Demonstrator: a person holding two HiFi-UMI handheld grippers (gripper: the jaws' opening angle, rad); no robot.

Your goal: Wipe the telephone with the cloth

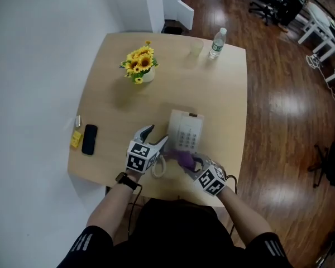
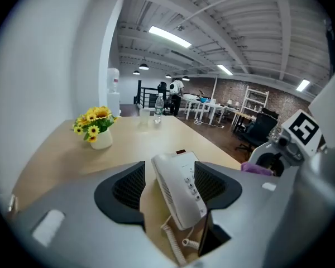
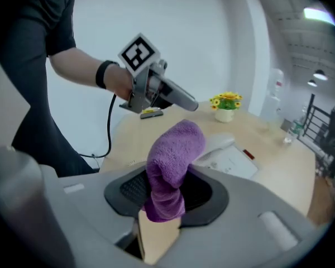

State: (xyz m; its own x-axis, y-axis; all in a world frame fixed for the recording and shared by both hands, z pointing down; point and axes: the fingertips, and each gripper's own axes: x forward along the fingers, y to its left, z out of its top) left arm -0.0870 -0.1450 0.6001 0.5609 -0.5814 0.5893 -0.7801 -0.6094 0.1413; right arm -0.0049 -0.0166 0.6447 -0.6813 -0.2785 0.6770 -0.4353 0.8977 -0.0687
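Observation:
A white telephone (image 1: 187, 130) lies on the wooden table (image 1: 223, 94), near its front edge, with its coiled cord (image 1: 158, 166) trailing toward me. My left gripper (image 1: 157, 134) hovers just left of the telephone's near end, open. In the left gripper view the telephone (image 2: 181, 188) sits between and ahead of the jaws, closer to the right one, and a gap shows on the left. My right gripper (image 1: 194, 163) is shut on a purple cloth (image 1: 184, 158) at the phone's near end. In the right gripper view the cloth (image 3: 173, 155) stands bunched up out of the jaws.
A pot of sunflowers (image 1: 139, 66) stands at the back left. A water bottle (image 1: 216, 42) and a clear cup (image 1: 196, 49) are at the far edge. A black mobile phone (image 1: 89, 139) and a yellow item (image 1: 76, 138) lie at the left edge.

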